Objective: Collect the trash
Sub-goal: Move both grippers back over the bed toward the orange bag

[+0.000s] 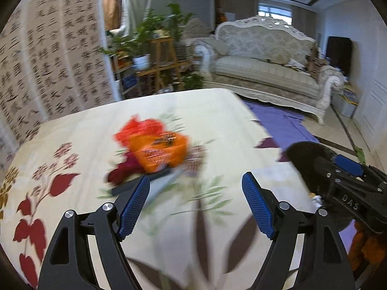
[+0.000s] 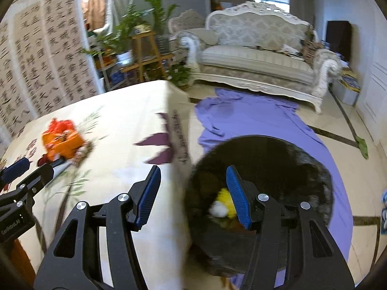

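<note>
I see orange wrapper pile (image 1: 157, 148) crumpled mid-frame on tablecloth; black bin (image 2: 261, 166) lower right holds yellow scrap (image 2: 227, 199).

The desk (image 1: 217, 111) wears a cream cloth printed with red leaves and purple shapes. On it lie orange and red wrappers (image 1: 154, 145); the black bin (image 2: 278, 159) holds yellow and white scraps (image 2: 222, 205), over a purple sheet (image 2: 254, 120).

- A cream sofa (image 1: 263, 62) with carved trim stood against the far wall.
- Potted plants (image 1: 145, 38) sat on wooden stands (image 2: 145, 55).
- A calligraphy screen (image 1: 48, 55) stood at left.
- A purple cloth (image 2: 261, 125) lay on the floor.
</note>
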Demonstrator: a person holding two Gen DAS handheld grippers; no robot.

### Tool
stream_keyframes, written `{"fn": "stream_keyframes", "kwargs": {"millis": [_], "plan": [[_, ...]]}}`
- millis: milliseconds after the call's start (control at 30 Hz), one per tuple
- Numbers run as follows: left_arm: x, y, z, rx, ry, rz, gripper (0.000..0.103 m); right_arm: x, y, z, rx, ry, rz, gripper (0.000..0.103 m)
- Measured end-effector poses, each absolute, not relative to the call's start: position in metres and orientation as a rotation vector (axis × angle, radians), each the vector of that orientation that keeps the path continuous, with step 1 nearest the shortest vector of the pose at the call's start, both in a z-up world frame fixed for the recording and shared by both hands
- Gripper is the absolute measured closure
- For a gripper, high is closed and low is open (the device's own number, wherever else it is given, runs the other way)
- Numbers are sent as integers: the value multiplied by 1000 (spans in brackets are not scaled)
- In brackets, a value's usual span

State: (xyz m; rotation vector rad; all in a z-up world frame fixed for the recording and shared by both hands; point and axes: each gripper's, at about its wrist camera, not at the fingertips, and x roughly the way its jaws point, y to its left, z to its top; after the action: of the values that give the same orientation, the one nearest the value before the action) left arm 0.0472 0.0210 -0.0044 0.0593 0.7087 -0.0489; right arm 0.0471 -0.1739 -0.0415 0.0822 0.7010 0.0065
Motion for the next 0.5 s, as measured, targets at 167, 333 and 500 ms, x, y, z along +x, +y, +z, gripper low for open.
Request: {"fn": "stream_keyframes", "kwargs": {"millis": [167,333,500], "plan": [[44,68,-8,27,718,46,27,55,-132,-36,39,701,92,48],[42,112,-10,4,723,133,27,64,-93,-27,8,695,178,47],[36,151,-16,-28,733,209,27,71,-53,-21,-33,687,253,47]]}}
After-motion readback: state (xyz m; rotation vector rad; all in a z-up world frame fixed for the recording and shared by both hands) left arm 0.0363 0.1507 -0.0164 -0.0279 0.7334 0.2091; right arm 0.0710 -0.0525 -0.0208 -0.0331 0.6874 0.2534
